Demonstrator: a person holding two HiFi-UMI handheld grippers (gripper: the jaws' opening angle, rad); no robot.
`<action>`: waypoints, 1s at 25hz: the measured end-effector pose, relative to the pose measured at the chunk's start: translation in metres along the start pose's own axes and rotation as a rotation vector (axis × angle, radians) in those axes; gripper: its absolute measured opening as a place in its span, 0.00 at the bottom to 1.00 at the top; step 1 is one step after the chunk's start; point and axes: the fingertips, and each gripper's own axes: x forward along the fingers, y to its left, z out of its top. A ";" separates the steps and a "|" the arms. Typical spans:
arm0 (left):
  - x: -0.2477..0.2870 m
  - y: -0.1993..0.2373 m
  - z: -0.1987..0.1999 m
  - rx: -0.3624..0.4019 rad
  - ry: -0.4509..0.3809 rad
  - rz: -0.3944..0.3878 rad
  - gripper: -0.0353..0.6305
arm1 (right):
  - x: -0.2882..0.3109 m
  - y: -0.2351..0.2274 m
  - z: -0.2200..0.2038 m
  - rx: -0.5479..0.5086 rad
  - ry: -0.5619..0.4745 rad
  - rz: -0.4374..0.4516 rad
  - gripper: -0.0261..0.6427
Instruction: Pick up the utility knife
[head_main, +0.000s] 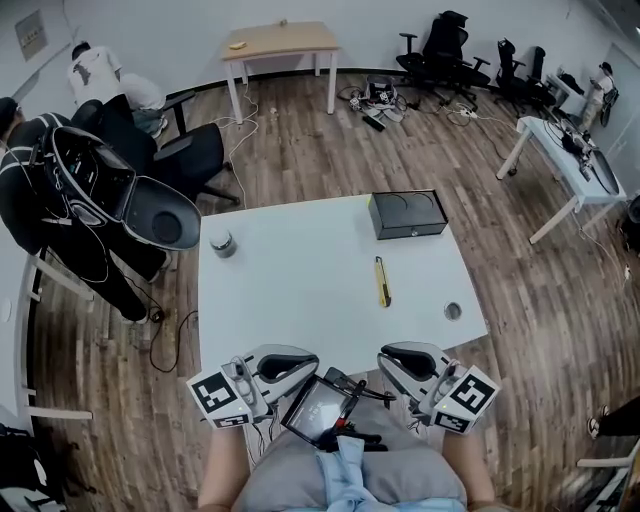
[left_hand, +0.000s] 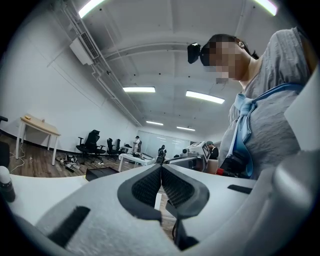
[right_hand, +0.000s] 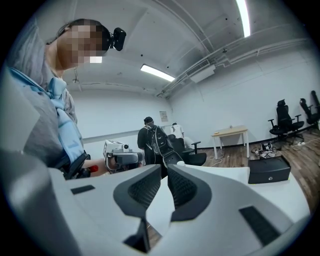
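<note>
**Item 1, nearest.** Your left gripper (head_main: 300, 365) and right gripper (head_main: 395, 362) sit low over your lap, short of the white table (head_main: 300, 270), with their noses turned in toward each other. Both have their jaws together with nothing between them. This reads as a ready pose before the reach rather than a grip.

**Item 2, mid-table.** The yellow utility knife (head_main: 382, 281) lies flat, right of centre, with its length running away from you. It is clear of everything else and nearer your right gripper, so that side looks the natural one to take it.

**Item 3, far edge.** A black box (head_main: 408, 214) sits beyond the knife, and a small jar (head_main: 222, 244) stands at the far left.

**Views.** Only the head view shows the knife. Only the gripper views show the pads meeting.
</note>
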 end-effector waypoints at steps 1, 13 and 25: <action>0.003 0.004 0.000 -0.002 0.001 -0.001 0.08 | -0.001 -0.005 0.001 0.004 -0.004 -0.007 0.08; 0.015 0.025 -0.009 -0.042 0.010 -0.002 0.08 | 0.011 -0.073 -0.012 0.091 -0.005 -0.174 0.08; 0.014 0.043 -0.019 -0.093 0.007 0.039 0.08 | 0.031 -0.146 -0.041 0.121 0.078 -0.283 0.09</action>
